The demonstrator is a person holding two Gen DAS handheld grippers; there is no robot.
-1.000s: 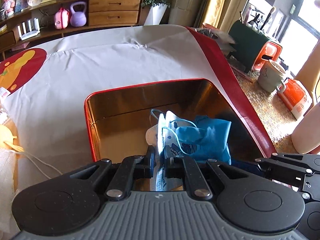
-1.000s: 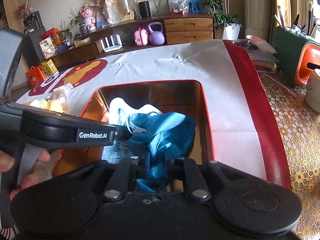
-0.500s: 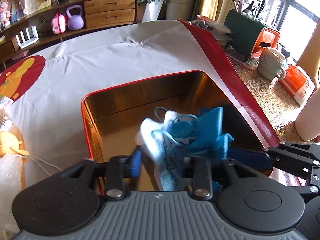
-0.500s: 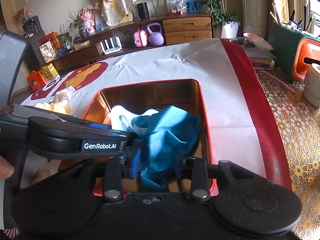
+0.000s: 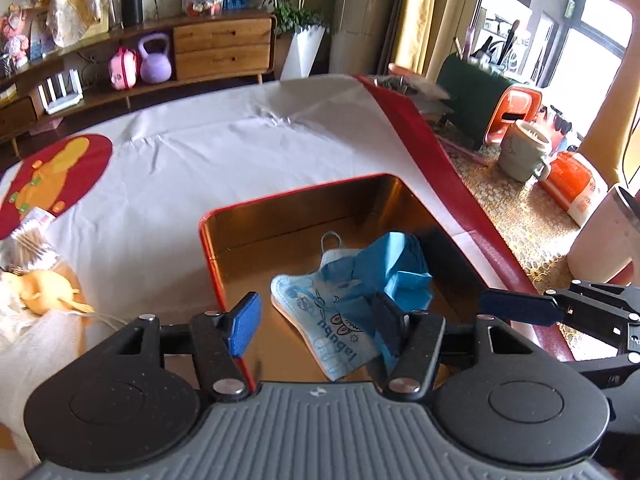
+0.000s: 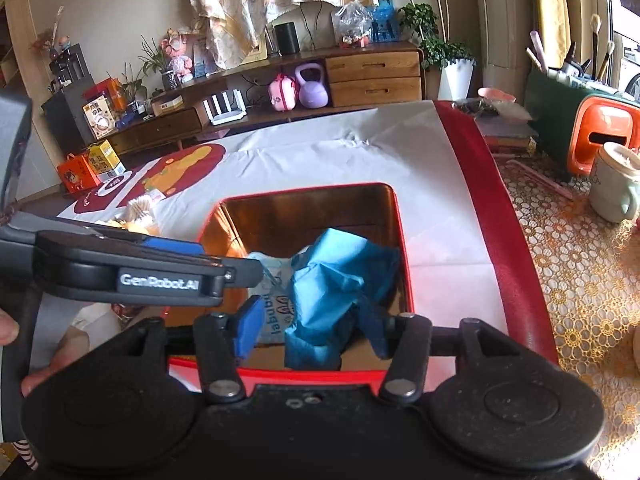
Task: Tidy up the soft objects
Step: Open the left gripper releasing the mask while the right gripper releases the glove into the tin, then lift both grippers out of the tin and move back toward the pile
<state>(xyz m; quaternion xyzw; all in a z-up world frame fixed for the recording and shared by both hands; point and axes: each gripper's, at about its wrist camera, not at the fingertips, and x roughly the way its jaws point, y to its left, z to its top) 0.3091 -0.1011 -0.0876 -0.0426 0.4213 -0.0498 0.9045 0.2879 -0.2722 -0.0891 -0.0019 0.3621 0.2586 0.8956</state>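
A red tin (image 5: 208, 248) with a gold inside stands on the white tablecloth. In it lie a pale blue printed face mask (image 5: 320, 312) and a crumpled blue cloth (image 5: 396, 264), touching each other. My left gripper (image 5: 316, 326) hangs open just above the mask, gripping nothing. In the right wrist view the blue cloth (image 6: 340, 280) fills the tin's (image 6: 404, 264) near right corner, with the mask (image 6: 272, 304) to its left. My right gripper (image 6: 312, 330) is opening; the cloth sits loose between its fingers, not pressed. The left gripper's body (image 6: 160, 276) crosses that view from the left.
A yellow soft toy (image 5: 40, 286) and white mesh fabric (image 5: 32, 344) lie left of the tin. A mug (image 5: 520, 152) and an orange pack (image 5: 572, 184) stand on the lace-covered surface to the right. A white cup (image 5: 604, 240) stands near the right gripper's finger (image 5: 516, 306).
Both grippers have let go: the left released the mask, the right the blue cloth. Both pieces dropped into the tin, and both grippers rose and drew back a little.
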